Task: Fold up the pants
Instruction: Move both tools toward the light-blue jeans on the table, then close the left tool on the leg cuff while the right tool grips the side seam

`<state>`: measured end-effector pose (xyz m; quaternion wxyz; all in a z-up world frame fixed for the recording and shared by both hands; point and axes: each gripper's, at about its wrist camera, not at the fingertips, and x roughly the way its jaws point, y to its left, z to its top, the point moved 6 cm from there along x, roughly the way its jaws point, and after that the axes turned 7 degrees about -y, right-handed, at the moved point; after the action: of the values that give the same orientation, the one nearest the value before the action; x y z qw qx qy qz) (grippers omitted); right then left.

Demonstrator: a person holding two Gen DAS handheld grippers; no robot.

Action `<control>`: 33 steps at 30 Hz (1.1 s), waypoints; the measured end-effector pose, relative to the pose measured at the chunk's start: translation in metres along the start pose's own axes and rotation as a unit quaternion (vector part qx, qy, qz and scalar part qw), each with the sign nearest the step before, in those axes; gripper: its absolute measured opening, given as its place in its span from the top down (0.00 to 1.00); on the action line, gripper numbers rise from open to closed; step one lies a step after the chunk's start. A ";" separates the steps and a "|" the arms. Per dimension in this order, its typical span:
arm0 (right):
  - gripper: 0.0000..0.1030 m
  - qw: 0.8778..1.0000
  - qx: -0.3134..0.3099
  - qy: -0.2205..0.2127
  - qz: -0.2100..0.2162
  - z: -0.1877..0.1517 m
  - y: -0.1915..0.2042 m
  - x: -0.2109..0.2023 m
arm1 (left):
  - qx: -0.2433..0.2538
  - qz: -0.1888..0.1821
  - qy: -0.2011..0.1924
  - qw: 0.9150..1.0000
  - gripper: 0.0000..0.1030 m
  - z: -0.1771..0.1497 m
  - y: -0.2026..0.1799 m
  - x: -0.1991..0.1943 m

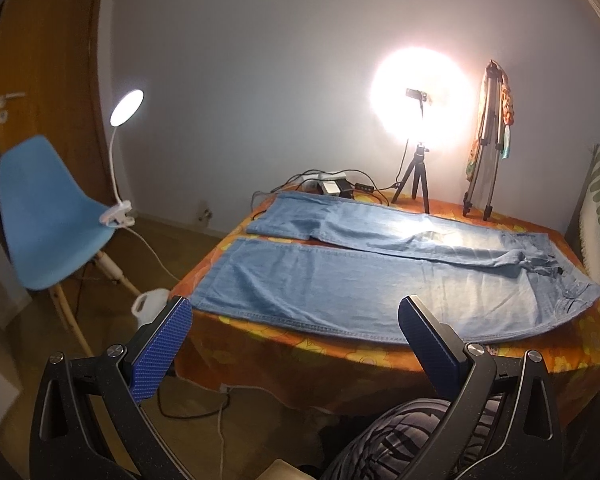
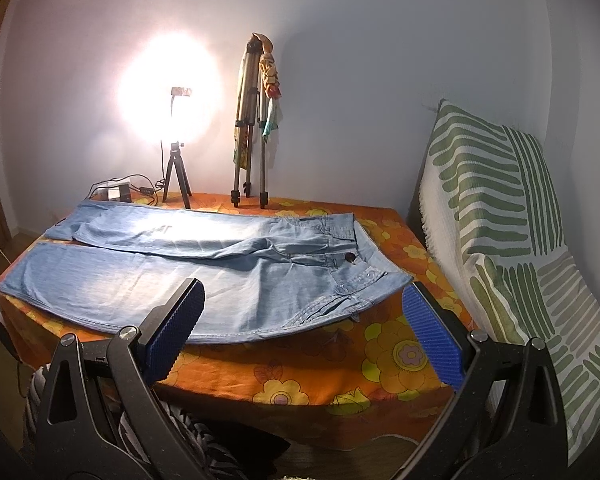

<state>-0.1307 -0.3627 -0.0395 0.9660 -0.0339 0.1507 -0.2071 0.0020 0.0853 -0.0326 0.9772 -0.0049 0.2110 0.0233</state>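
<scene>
Light blue jeans [image 1: 340,284] lie spread flat on a table with an orange flowered cloth [image 1: 300,360], legs apart and pointing left, waistband to the right. They also show in the right wrist view [image 2: 220,272], with the waist button [image 2: 350,257] on the right. My left gripper [image 1: 296,316] is open and empty, held just short of the near leg's front edge. My right gripper [image 2: 304,300] is open and empty, held near the waistband corner above the table's front edge [image 2: 340,380].
A ring light on a small tripod [image 1: 418,160] and a folded tripod [image 1: 488,140] stand at the table's back, with cables and a power strip [image 1: 332,184]. A blue chair [image 1: 48,216] with a clip lamp stands left. A green-striped blanket [image 2: 512,232] hangs right.
</scene>
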 end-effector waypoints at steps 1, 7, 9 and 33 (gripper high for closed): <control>0.02 1.000 -0.001 -0.003 0.003 0.001 0.000 -0.002 | -0.003 0.000 0.000 1.000 0.00 0.000 0.001 0.000; 0.02 1.000 0.004 -0.017 0.016 0.008 -0.006 -0.008 | -0.018 0.001 -0.006 1.000 0.00 -0.001 0.029 0.003; 0.02 1.000 0.009 -0.020 0.017 0.010 -0.012 -0.008 | -0.020 0.004 -0.007 1.000 0.01 -0.001 0.040 0.006; 0.15 0.996 -0.007 0.004 0.084 0.039 -0.023 0.068 | -0.023 0.021 0.031 0.999 0.21 0.041 0.090 0.097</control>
<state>-0.0692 -0.4113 -0.0184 0.9793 -0.0275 0.1580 -0.1238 0.1031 0.1805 -0.0356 0.9691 -0.0240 0.2407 0.0482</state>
